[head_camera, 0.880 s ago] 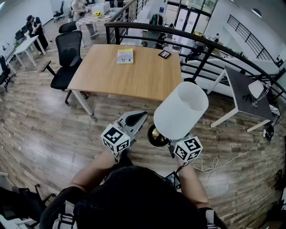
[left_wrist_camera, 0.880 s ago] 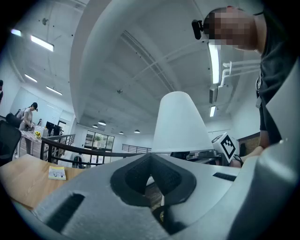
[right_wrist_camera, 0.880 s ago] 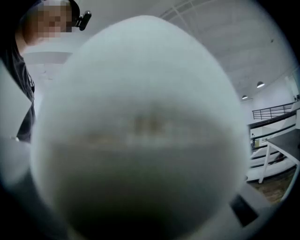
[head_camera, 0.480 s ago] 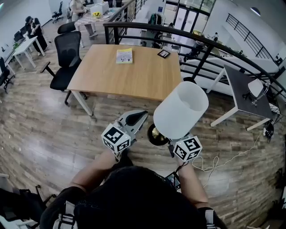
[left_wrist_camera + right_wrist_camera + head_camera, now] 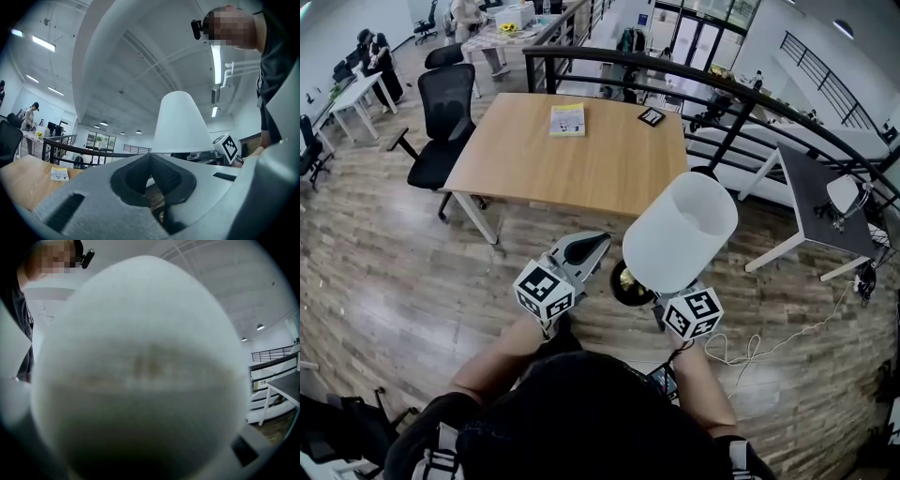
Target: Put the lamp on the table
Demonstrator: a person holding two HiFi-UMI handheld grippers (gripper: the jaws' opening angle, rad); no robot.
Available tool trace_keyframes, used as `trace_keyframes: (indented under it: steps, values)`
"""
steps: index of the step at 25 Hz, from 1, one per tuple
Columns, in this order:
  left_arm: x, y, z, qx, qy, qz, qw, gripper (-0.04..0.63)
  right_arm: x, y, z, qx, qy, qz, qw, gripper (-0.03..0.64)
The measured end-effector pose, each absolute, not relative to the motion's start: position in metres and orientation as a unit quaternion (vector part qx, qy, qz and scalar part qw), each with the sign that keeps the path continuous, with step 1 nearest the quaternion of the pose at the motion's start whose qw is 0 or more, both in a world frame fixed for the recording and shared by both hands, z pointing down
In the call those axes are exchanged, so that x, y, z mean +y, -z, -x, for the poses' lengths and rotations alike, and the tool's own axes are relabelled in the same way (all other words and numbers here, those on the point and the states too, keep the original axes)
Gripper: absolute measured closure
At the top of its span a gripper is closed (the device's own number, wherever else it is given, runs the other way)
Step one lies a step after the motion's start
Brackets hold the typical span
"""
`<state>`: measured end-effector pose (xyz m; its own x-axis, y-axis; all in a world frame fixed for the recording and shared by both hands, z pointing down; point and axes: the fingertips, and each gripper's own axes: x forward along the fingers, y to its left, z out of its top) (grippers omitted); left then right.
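The lamp has a white shade (image 5: pixel 680 234) and a round brass base (image 5: pixel 628 284), and it hangs tilted above the wooden floor. Its shade fills the right gripper view (image 5: pixel 140 371) and hides that gripper's jaws. My right gripper is under the shade, shut on the lamp; only its marker cube (image 5: pixel 694 312) shows. My left gripper (image 5: pixel 598 244) is shut and empty, just left of the base. In the left gripper view its pads (image 5: pixel 140 174) meet, with the shade (image 5: pixel 180 124) beyond. The wooden table (image 5: pixel 581 159) stands ahead.
A yellow book (image 5: pixel 567 119) and a small dark object (image 5: pixel 652 116) lie at the table's far side. A black office chair (image 5: pixel 445 122) stands at its left. A black railing (image 5: pixel 722 89) curves behind it, a grey side table (image 5: pixel 820 202) is at right, a cable (image 5: pixel 769 342) on the floor.
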<state>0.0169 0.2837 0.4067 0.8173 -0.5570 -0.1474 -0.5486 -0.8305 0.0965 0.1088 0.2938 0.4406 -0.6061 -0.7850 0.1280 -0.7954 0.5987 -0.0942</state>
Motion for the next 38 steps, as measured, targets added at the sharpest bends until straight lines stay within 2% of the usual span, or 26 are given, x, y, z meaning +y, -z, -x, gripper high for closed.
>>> trace_keyframes:
  steps: [14, 26, 38]
  values:
    - [0.174, -0.416, 0.019, -0.269, 0.088, -0.958, 0.038, 0.588, 0.189, -0.448, -0.073, -0.884, -0.079, -0.459, 0.033, 0.485]
    - [0.080, -0.405, 0.084, -0.248, 0.086, -0.965, 0.032, 0.588, 0.102, -0.448, -0.019, -0.869, -0.083, -0.487, 0.033, 0.485]
    - [0.052, -0.423, 0.108, -0.261, 0.088, -0.960, 0.051, 0.588, 0.069, -0.454, 0.014, -0.875, -0.089, -0.473, 0.042, 0.485]
